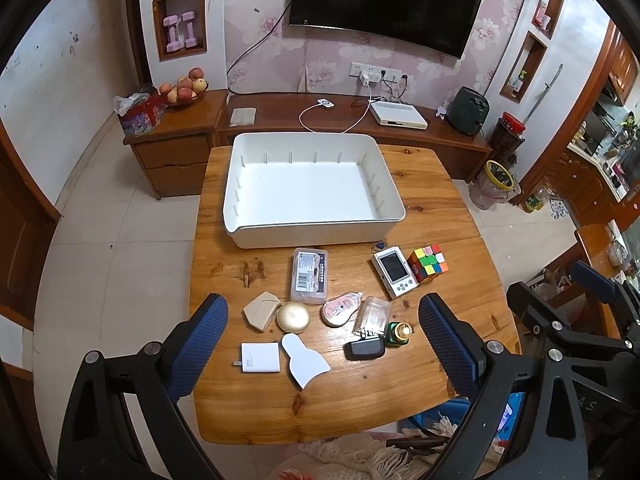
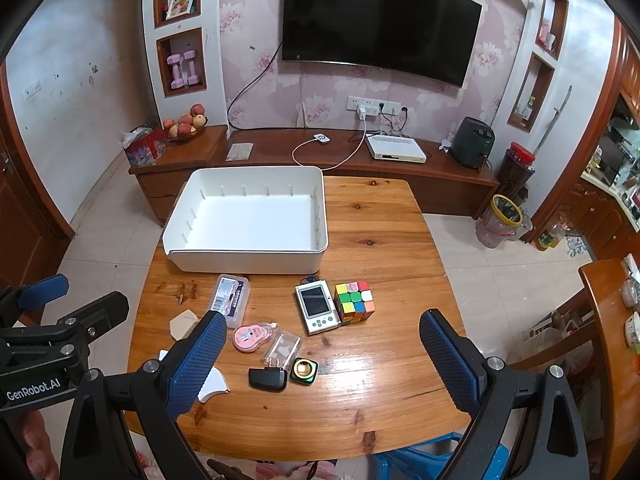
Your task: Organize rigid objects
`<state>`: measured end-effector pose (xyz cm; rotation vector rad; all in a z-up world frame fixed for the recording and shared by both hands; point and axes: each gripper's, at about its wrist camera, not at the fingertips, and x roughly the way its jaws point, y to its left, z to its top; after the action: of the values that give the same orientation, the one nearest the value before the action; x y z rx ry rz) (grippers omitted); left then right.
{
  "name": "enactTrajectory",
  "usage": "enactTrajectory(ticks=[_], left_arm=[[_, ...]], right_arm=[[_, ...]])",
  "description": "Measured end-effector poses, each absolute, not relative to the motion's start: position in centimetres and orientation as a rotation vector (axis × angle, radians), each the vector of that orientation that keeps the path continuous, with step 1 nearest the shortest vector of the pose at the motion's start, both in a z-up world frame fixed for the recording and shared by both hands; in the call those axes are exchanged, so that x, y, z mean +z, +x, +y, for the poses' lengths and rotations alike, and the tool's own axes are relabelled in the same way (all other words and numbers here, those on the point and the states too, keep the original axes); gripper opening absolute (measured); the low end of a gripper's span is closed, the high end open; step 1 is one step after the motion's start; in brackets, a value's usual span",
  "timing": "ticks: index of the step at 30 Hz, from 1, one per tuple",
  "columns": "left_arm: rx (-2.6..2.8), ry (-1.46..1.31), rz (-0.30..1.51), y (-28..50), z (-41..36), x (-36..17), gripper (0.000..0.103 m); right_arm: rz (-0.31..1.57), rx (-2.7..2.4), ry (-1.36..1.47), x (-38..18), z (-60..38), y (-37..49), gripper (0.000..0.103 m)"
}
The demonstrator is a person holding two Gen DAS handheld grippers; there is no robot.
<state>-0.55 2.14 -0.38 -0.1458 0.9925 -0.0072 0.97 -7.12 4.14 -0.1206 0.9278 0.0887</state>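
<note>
An empty white bin (image 1: 312, 188) (image 2: 248, 220) sits at the far side of the wooden table (image 1: 344, 392). In front of it lie small items: a clear plastic case (image 1: 309, 276), a white handheld game (image 1: 392, 271), a colour cube (image 1: 427, 263) (image 2: 355, 302), a beige box (image 1: 262, 310), a gold lid (image 1: 293, 316), a pink tape dispenser (image 1: 340, 309), a white charger (image 1: 259, 357), a white scraper (image 1: 305, 365), a black plug (image 1: 365, 348) and a green bottle (image 1: 397, 334). My left gripper (image 1: 323, 346) and right gripper (image 2: 322, 354) both hover open above the near half, holding nothing.
A low wooden TV cabinet (image 1: 344, 120) with a white set-top box (image 1: 398, 115) stands behind the table under a wall TV (image 1: 384, 0). A fruit bowl (image 1: 185, 90) rests on the left cabinet. Jars (image 1: 496, 184) stand on the tiled floor at right. A blue stool (image 2: 420, 460) is below the table's near edge.
</note>
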Motion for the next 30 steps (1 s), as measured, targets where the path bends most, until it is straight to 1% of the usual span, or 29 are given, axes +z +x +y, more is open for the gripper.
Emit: enactTrajectory(ticks=[9, 15, 23, 30], left_arm=[[0.054, -0.124, 1.014, 0.1, 4.1, -1.4, 0.097], [0.061, -0.113, 1.073, 0.5, 6.1, -3.9, 0.097], [-0.013, 0.021, 1.138, 0.3, 8.0, -9.0, 0.097], [-0.151, 0.151, 1.23, -0.1, 9.4, -15.2, 0.097]], right_arm=[[0.98, 0.103, -0.092, 2.9, -7.1, 1.4, 0.098], [1.048, 0.127, -0.08, 0.5, -6.4, 2.0, 0.098], [1.107, 0.179, -0.106, -3.8, -4.6, 3.1, 0.098], [1.164, 0.342, -0.131, -8.8, -1.6, 2.4, 0.098]])
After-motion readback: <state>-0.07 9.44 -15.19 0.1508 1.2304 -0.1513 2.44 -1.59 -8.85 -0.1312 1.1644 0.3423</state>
